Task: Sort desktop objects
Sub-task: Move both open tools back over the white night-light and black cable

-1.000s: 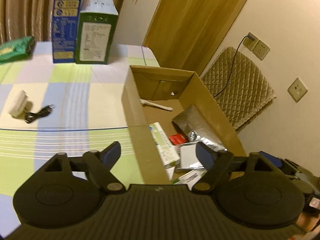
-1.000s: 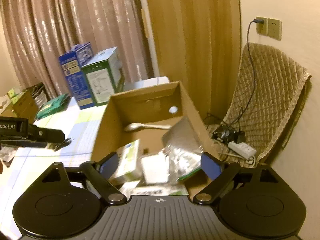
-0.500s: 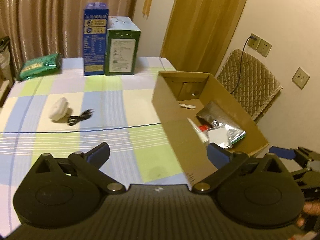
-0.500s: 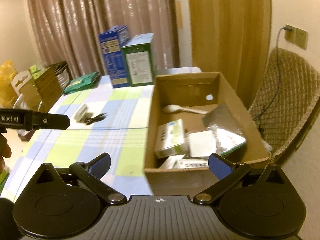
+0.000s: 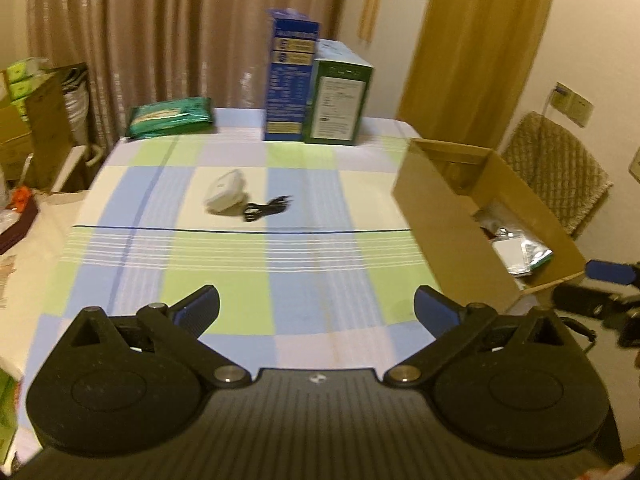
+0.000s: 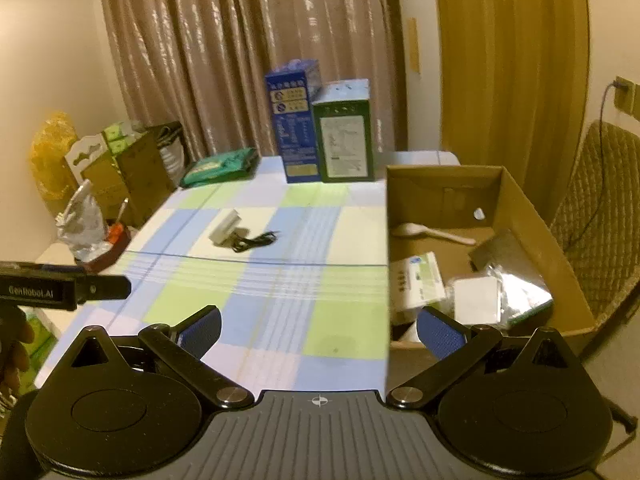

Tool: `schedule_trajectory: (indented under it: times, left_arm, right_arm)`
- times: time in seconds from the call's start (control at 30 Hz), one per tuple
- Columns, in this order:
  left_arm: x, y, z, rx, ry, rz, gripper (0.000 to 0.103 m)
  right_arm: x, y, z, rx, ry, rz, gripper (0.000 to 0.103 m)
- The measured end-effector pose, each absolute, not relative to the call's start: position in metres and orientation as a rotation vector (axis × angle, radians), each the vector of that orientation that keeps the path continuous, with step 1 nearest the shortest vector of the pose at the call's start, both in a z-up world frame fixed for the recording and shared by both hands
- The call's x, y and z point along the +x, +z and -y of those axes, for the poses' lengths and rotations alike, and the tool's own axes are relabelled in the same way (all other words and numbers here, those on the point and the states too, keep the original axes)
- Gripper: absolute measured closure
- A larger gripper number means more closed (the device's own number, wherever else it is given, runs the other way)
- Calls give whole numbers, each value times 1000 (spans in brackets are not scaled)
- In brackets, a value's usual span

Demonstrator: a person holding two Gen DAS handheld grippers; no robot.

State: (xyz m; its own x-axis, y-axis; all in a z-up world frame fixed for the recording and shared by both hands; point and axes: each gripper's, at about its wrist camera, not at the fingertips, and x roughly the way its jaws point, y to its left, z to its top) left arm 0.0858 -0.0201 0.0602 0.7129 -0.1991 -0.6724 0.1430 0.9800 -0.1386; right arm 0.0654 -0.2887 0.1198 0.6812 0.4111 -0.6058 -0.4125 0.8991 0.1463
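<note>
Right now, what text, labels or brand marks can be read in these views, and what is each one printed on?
"GenRobot.AI": side of the left hand-held gripper.
Blue box: print too blurred.
Green box: label too blurred.
Green packet: unreadable.
White carton in the cardboard box: unreadable.

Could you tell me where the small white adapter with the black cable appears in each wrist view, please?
Left wrist view: the white adapter lies on the checked tablecloth, left of centre, its black cable trailing right.
Right wrist view: the white adapter sits left of centre, cable to its right.
Shared landmark: the blue carton standing behind it.
</note>
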Motion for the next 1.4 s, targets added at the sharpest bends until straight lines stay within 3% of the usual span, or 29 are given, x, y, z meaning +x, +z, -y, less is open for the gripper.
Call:
schedule_trajectory:
  times: [0.5, 0.9, 1.4]
  left_arm:
    - [67, 72, -35, -24, -116, -747, 1]
    - [132, 48, -80, -142, -48, -788, 1]
    - [253, -27, -88, -229, -25, -817, 1]
  right_arm:
    - [65, 129, 239, -51, 567, -643, 2]
    - [115, 117, 194, -59, 548, -625, 2]
    - [222, 16, 139, -104, 509, -738, 2]
